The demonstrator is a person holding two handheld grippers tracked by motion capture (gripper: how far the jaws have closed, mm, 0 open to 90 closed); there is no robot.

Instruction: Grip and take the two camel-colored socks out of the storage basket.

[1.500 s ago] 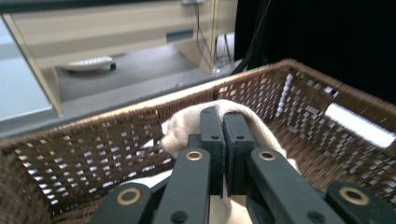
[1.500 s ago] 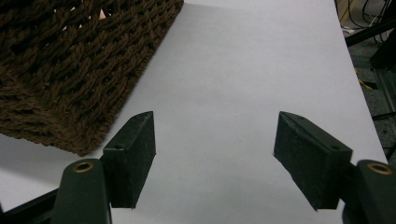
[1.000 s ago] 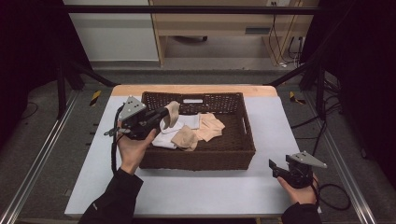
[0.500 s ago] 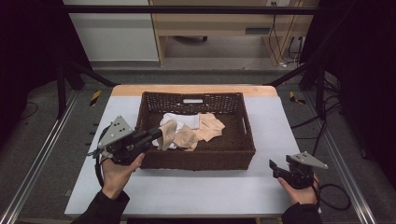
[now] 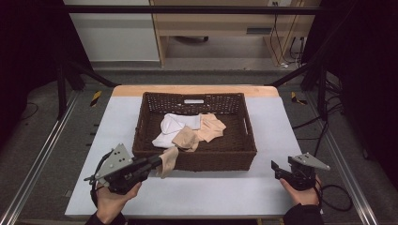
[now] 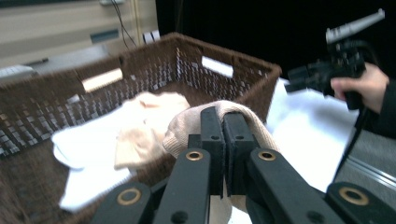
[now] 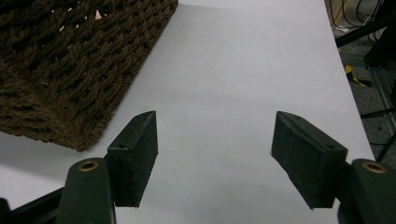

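Now the left gripper (image 5: 158,162) is clenching a beige sock (image 5: 168,161) at the basket's (image 5: 216,158) near-left wall; the right gripper (image 5: 277,169) is gaping, empty, near-right.

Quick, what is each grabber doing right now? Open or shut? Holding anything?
Left gripper: shut on a beige sock, outside the front wall of the wicker basket.
Right gripper: open, holding nothing, over the white table.

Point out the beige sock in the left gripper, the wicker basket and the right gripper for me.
beige sock (image 5: 169,160), high view, hanging fabric beside the jaws.
wicker basket (image 5: 206,159), high view, near wall.
right gripper (image 7: 215,158), right gripper view, midway between the open jaws.
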